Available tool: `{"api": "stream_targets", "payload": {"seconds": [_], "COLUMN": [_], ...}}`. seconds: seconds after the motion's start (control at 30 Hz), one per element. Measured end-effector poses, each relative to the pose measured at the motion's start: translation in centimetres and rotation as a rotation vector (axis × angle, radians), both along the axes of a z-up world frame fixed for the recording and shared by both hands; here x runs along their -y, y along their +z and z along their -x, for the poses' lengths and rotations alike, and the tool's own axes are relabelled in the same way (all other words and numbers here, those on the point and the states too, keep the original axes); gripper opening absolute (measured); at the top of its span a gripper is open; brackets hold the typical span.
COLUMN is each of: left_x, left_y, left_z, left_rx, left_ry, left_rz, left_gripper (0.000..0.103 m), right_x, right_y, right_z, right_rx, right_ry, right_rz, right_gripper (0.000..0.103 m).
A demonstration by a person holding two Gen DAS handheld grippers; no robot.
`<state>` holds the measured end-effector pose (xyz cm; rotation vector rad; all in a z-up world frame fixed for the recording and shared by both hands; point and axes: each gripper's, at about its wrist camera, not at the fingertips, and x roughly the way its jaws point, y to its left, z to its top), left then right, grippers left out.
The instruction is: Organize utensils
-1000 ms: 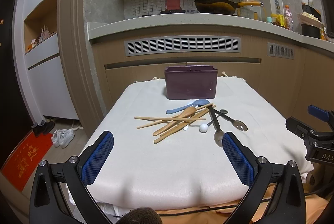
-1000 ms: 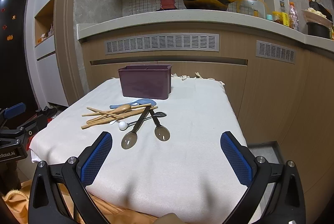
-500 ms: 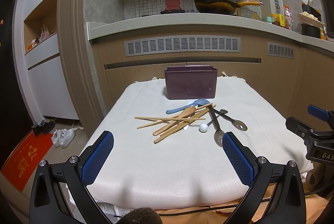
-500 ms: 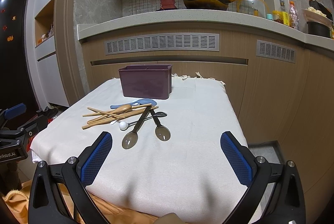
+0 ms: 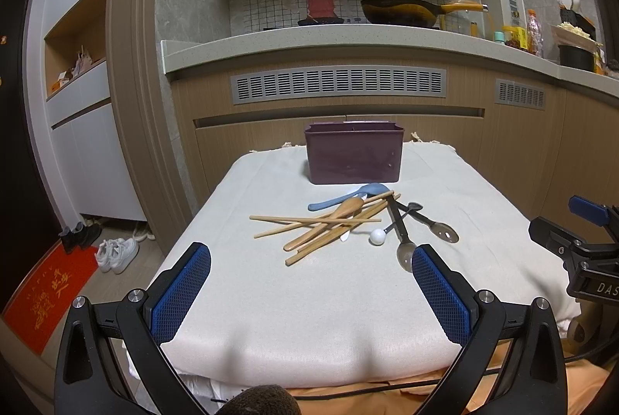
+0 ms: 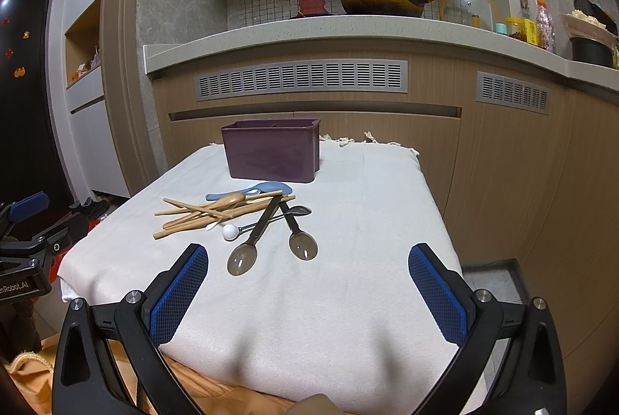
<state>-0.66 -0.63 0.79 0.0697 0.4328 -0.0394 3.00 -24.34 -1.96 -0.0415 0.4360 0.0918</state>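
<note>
Left gripper (image 5: 311,293) and right gripper (image 6: 308,289) both spread wide, empty, hovering at near edge of cloth-covered table (image 5: 271,306), likely ready for first pick. Utensils (image 5: 348,217) lie in crossed heap mid-table; purple holder (image 5: 354,159) stands just behind, awaiting them.

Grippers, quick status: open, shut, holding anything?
Left gripper: open, holding nothing.
Right gripper: open, holding nothing.

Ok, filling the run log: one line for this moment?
left gripper open | right gripper open | utensils piled on cloth | bin behind
</note>
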Motion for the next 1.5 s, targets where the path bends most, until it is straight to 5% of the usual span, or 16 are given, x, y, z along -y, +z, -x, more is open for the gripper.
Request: {"api": "stream_targets", "payload": {"seconds": [0.53,1.03,1.2,1.33,1.43,1.5], "left_x": [-0.2,-0.8,0.0,-0.3,0.6,1.4], "left_y": [-1.1,-4.2,-5.3,-4.8,-5.9,-6.9], "left_z": [-3.6,-17.0,-20.8,-24.4,-26.9,-27.6], "left_rx": [-0.043,-0.240,-0.242,-0.306,-0.419,-0.468], "left_ry": [-0.048,-0.234,-0.336,-0.444,-0.536,-0.554], "left_rz": [-0.004,-0.031,-0.105,-0.022,-0.039,-0.093], "left_gripper": [0.103,0.103,0.103,0.103,0.094,0.077], "right_x": [-0.1,-2.8,-3.1,-3.4,-3.6,-3.6], "right_y": [0.9,-0.7,-1.3,-1.9,-2.3,-2.6], "right_z": [-2.5,-13.0,-16.4,-18.9,-20.2,-20.8], "right_rx": [0.017,-0.114,-0.132,-0.176,-0.202,-0.231], "right_ry": [0.012,0.124,0.127,0.166,0.198,0.225], "right_rz": [0.019,0.130,0.172,0.192,0.199,0.192], "right_gripper": [0.103,0.103,0.103,0.102,0.094,0.084]}}
